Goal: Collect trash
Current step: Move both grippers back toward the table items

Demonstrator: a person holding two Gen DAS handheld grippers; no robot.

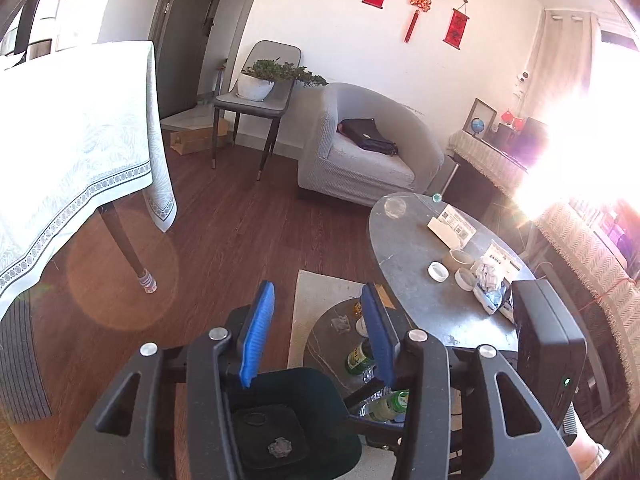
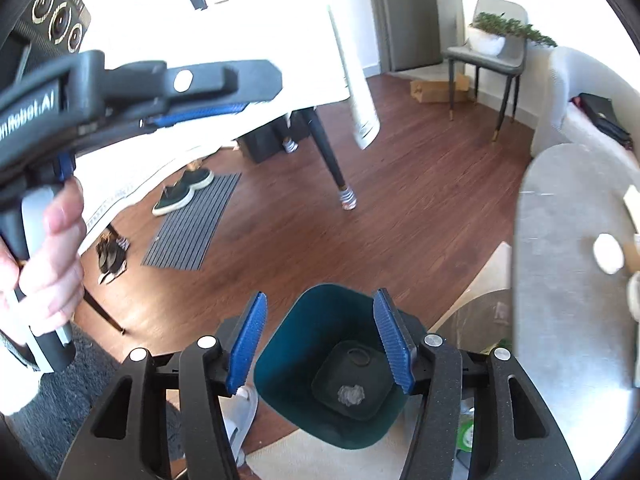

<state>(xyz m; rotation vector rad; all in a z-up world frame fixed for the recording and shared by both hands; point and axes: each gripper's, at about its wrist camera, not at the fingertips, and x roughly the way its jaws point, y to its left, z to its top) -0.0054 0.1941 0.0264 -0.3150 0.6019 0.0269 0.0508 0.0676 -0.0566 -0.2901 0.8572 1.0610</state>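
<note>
Gaping jaws over green bin [image 2: 336, 364] — crumpled wad [image 2: 351, 395] at bottom

A dark wood floor [image 1: 224, 240] carries a teal bin [image 2: 280, 360] with one crumpled scrap [image 2: 351, 395] at its bottom. Beside it an oval grey coffee table [image 1: 404, 248] bears a white lid [image 1: 437, 271], two shallow cups [image 1: 460, 258], folded cards [image 1: 452, 226] and crumpled wrappers [image 1: 490, 284].

bin [image 2: 332, 364] on floor, left of table [image 2: 560, 280] | wad [image 2: 351, 395] in bin
</note>
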